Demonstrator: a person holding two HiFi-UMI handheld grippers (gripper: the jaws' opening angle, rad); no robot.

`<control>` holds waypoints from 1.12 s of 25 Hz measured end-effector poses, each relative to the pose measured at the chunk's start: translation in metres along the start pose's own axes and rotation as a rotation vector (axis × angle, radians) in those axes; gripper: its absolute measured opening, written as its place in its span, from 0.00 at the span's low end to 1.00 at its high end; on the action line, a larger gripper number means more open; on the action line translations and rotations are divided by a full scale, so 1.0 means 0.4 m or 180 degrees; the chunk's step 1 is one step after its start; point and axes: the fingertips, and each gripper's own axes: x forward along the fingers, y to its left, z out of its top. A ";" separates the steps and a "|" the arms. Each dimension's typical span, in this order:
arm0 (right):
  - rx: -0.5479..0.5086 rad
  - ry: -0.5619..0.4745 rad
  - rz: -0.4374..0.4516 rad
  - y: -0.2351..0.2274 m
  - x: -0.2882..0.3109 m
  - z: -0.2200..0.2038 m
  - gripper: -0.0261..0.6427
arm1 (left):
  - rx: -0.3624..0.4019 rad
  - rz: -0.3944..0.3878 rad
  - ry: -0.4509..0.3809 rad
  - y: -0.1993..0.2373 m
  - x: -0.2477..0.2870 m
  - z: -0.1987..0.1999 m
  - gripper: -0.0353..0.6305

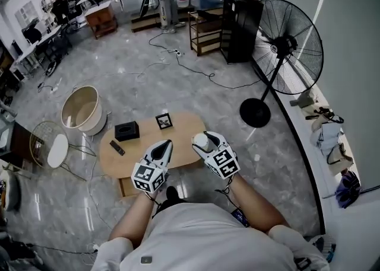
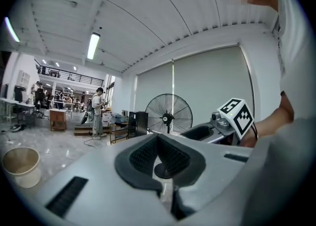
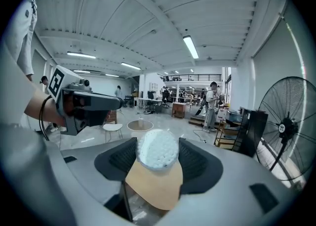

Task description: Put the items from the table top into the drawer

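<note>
My right gripper [image 1: 205, 142] is clamped on the white ball [image 3: 158, 152] and holds it up over the table [image 1: 183, 126]. The ball is round and dimpled, pinched only at two sides. If my squeeze loosens, I think it slips out and rolls off across the floor. My left gripper [image 2: 158, 141] is closed on nothing.

We stand on a glossy grey stone floor [image 1: 178, 80] with black cables [image 1: 196, 71] trailing across it. A low oval wooden bench [image 1: 113, 166] sits in front of us, with a round pale tub [image 1: 83, 110] and a white stool [image 1: 57, 150] beside it. A tall black fan [image 1: 288, 47] stands by the curved white wall, near a black cabinet [image 1: 240, 26] and a wooden shelf [image 1: 205, 32]. Tube lights [image 3: 190, 46] run along the white ceiling.
</note>
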 end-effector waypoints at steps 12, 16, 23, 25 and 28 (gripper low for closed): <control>-0.0370 -0.0023 0.0720 0.297 0.196 0.106 0.45 | -0.0145 0.0888 -0.0101 0.222 -0.351 -0.011 0.07; -0.0425 -0.0019 0.0963 0.430 0.273 0.152 0.45 | -0.0222 0.1109 -0.0077 0.293 -0.484 -0.029 0.07; -0.0585 -0.0030 0.1251 0.666 0.394 0.242 0.45 | -0.0269 0.1349 -0.0149 0.428 -0.699 -0.025 0.07; -0.0619 -0.0040 0.1313 0.741 0.427 0.267 0.45 | -0.0262 0.1400 -0.0169 0.463 -0.769 -0.022 0.07; -0.0703 -0.0066 0.1436 0.857 0.484 0.296 0.45 | -0.0235 0.1472 -0.0200 0.514 -0.871 -0.032 0.07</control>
